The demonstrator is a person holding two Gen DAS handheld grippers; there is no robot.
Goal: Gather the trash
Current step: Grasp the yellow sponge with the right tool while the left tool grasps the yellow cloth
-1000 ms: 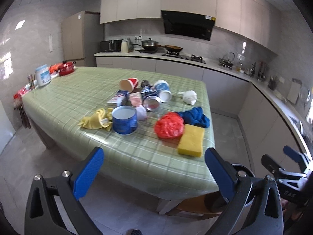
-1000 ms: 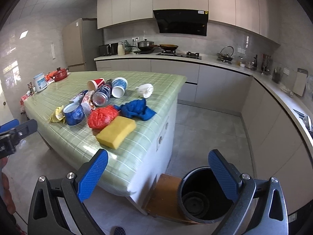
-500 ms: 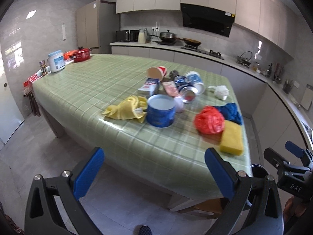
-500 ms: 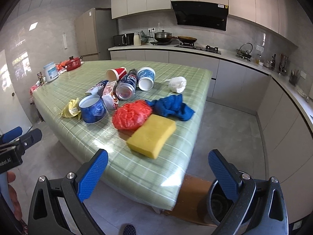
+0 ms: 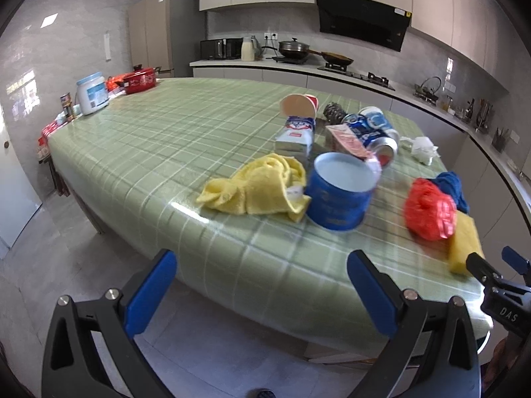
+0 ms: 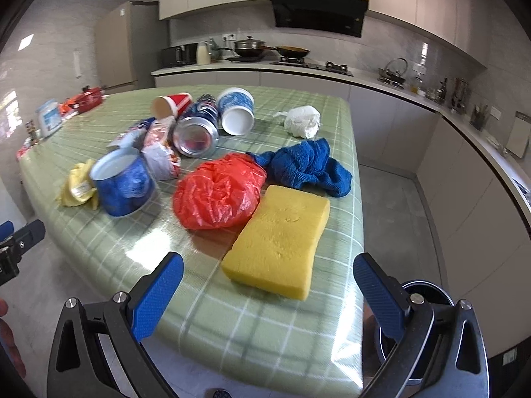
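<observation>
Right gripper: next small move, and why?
Probably ease the right gripper forward over the red plastic bag. Its jaws are open and empty at the table edge, the bag is the nearest obvious trash, and the bin sits just below.

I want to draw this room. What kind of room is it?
A home kitchen, most likely: a stove with pans under a black hood, a fridge, and a long counter along the wall.

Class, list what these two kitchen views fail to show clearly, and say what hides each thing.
- Bin: right wrist view, mostly behind the right gripper; contents unseen.
- Blue tub: left wrist view, label motion-blurred.
- Counter utensils: right wrist view, too small.
- Sponge: left wrist view, partly behind the other gripper.
</observation>
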